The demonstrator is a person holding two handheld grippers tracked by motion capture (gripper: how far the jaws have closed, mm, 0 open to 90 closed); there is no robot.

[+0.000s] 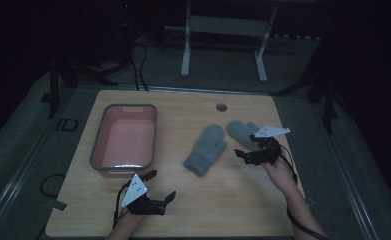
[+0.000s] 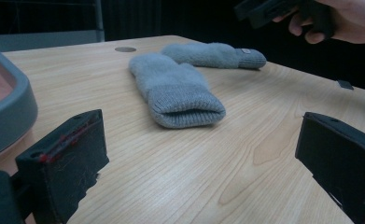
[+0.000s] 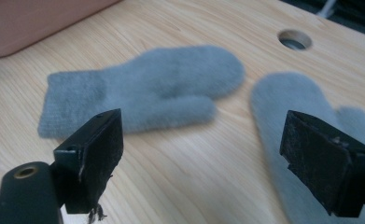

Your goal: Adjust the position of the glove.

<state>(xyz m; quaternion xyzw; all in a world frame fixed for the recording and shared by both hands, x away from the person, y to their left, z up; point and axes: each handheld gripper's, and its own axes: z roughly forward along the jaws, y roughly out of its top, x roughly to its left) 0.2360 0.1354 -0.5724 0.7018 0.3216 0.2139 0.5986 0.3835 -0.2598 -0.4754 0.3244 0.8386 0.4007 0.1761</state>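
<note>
Beneath open right tongs (image 1: 253,148): right mitten (image 1: 244,131); left mitten (image 1: 206,149) just beside.

Left gripper (image 1: 159,186) and right gripper (image 1: 245,146) both hover with jaws spread wide, holding nothing.

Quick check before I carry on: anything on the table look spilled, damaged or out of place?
Nothing stands out. Two grey mittens lie flat and apart on the table: the left mitten and the right mitten. The pink tub sits upright. The left gripper and the right gripper are open, holding nothing.
</note>
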